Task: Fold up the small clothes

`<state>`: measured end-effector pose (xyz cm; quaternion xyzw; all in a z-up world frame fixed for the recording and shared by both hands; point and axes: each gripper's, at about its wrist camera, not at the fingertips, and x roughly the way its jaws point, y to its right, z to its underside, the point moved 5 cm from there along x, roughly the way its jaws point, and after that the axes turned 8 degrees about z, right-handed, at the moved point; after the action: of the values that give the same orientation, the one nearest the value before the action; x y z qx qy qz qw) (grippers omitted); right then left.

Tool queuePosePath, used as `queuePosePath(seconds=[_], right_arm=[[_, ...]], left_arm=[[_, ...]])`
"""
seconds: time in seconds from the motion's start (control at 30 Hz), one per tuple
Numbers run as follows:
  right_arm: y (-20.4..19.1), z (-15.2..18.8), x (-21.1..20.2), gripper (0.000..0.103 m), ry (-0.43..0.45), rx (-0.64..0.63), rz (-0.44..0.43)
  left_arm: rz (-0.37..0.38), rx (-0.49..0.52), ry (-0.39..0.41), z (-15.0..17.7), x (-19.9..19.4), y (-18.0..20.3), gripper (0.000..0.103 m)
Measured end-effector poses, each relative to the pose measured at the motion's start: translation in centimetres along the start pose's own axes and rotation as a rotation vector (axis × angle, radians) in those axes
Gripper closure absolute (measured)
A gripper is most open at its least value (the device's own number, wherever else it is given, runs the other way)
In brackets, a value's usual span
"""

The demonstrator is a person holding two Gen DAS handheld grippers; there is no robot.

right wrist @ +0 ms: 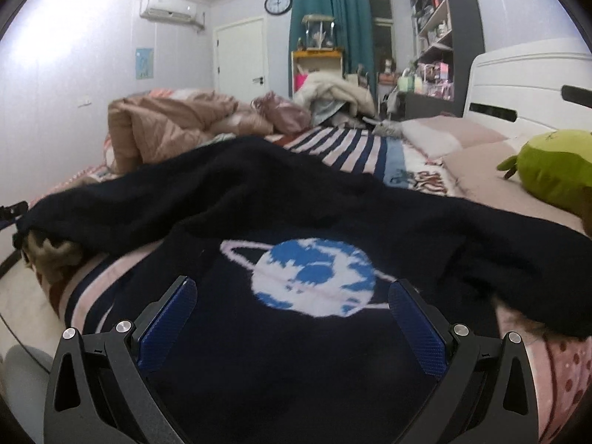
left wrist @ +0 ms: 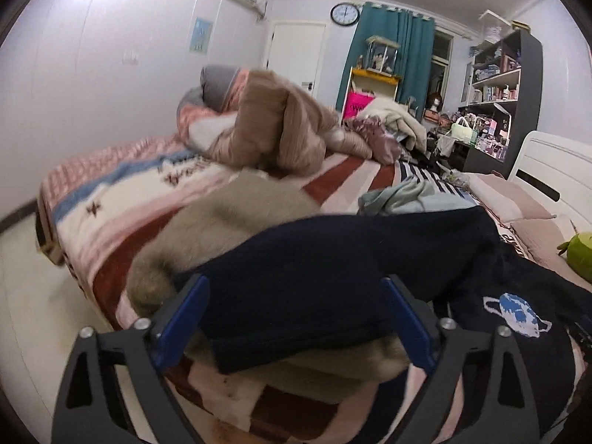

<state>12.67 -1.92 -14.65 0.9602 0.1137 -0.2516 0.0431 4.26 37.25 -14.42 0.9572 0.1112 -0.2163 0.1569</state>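
**A:** Where is the thing we are folding?

**B:** The dark navy sweater lies on the bed, on top of the striped blanket. Its front faces up, with a blue and white planet picture in the middle. One sleeve is thrown across toward the left side, and it rests partly on a beige fuzzy garment.

**A:** And the tongs?

**B:** Both are spread wide and hold nothing. The left gripper has the sleeve lying between its open fingers, though I cannot tell whether they touch the cloth. The right gripper hovers low over the body of the sweater, just below the planet.

**A:** How will it handle?

**B:** I judge it a soft, thick knit: limp, fairly light, not slippery and not fragile. It will sag and stretch if lifted by one point, and it may drag the fuzzy garment along.

**A:** So where do we take hold?

**B:** Pinch the sleeve near its cuff with the left, and a hem or side edge with the right. A doubled edge gives the pads more to bite than flat cloth.
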Motion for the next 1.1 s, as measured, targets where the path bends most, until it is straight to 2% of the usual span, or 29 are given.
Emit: queuePosePath(seconds=[0.13, 0.2, 0.3, 0.37, 0.4, 0.43, 0.5, 0.53, 0.67, 0.8, 0.9, 1.0, 1.1], right_arm=[[-1.3, -0.2, 0.6, 0.000, -0.015, -0.030, 0.010], [-1.8, -0.4, 1.1, 0.000, -0.018, -0.037, 0.006], [-2.4, -0.6, 1.5, 0.000, -0.027, -0.041, 0.004], [-2.6, -0.7, 1.6, 0.000, -0.029, -0.038, 0.002], [-2.7, -0.7, 1.6, 0.000, -0.030, -0.036, 0.001], [-2.8, -0.7, 1.5, 0.000, -0.031, -0.034, 0.000], [-3.0, -0.6, 1.6, 0.000, -0.032, -0.037, 0.001], [-3.1, -0.6, 1.5, 0.000, -0.032, -0.038, 0.002], [-3.0, -0.8, 1.2, 0.000, -0.021, -0.033, 0.007], [-2.5, -0.8, 0.9, 0.000, -0.014, -0.011, 0.004], [-2.0, -0.7, 0.5, 0.000, -0.012, -0.001, 0.012], [-1.0, -0.9, 0.1, 0.000, 0.002, 0.021, 0.023], [0.3, -1.1, -0.5, 0.000, 0.023, 0.059, 0.023]], left_arm=[[0.021, -0.003, -0.037, 1.1, 1.8, -1.6, 0.013], [0.031, -0.008, -0.025, 1.0, 1.8, -1.7, 0.014], [0.035, 0.018, -0.028, 0.9, 1.9, -1.0, 0.026], [0.056, 0.028, -0.024, 0.8, 1.9, -0.8, 0.056], [0.071, 0.028, -0.021, 0.7, 1.7, -0.6, 0.065], [0.095, 0.028, -0.014, 0.6, 1.5, -0.3, 0.081], [0.108, 0.040, 0.007, 0.3, 1.1, 0.2, 0.089], [0.104, 0.057, 0.018, 0.2, 0.8, 0.5, 0.098], [0.190, 0.050, 0.020, -0.5, 0.3, 1.5, 0.100], [0.207, 0.085, 0.038, -1.3, -0.6, 3.1, 0.100], [0.275, 0.074, 0.049, -2.0, -1.2, 4.2, 0.100], [0.321, 0.103, 0.067, -2.7, -1.8, 6.6, 0.100], [0.416, 0.149, 0.075, -3.4, -2.4, 10.8, 0.100]])
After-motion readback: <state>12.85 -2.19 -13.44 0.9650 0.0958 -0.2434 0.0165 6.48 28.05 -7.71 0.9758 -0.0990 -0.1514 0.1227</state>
